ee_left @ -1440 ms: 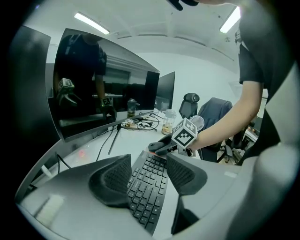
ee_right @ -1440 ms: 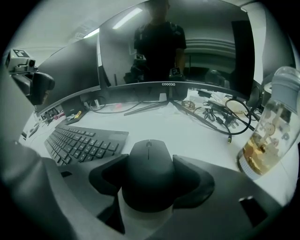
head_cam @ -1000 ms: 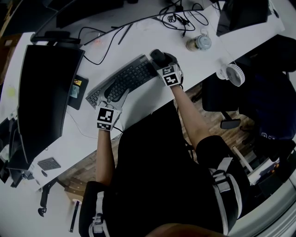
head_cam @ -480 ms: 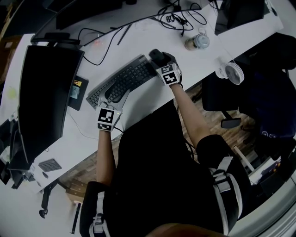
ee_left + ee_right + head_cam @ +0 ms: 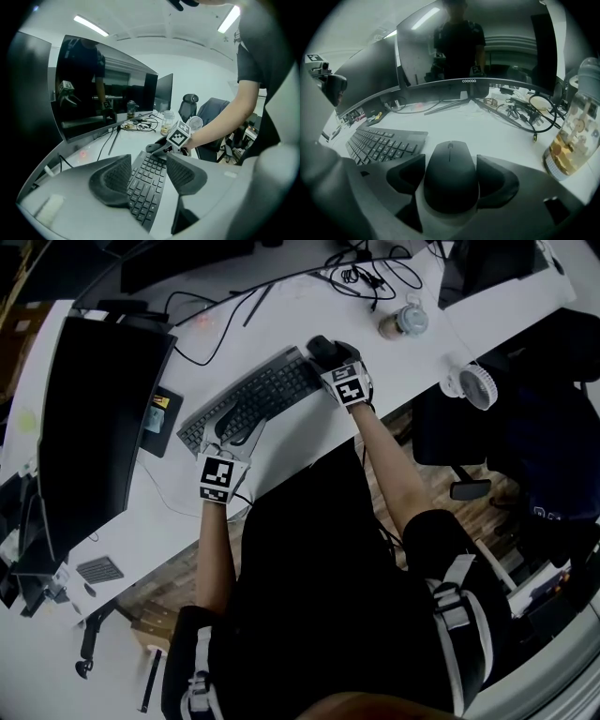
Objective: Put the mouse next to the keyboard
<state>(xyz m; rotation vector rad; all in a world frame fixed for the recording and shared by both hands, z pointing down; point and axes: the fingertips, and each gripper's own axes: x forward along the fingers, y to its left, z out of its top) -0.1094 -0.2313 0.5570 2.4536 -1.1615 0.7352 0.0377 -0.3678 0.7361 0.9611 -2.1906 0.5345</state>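
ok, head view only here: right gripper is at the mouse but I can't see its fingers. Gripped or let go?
Observer: In the right gripper view, the right gripper is opening its fingers. The mouse lies between them, on the desk as far as I can tell.
Operator: Where is it against the keyboard?
Observer: Just off the right end of the keyboard, with a narrow strip of desk between. Its wheel end faces the monitor.
Operator: Left gripper?
Observer: In the left gripper view, the left gripper has its fingers apart over the keys, pinching nothing.
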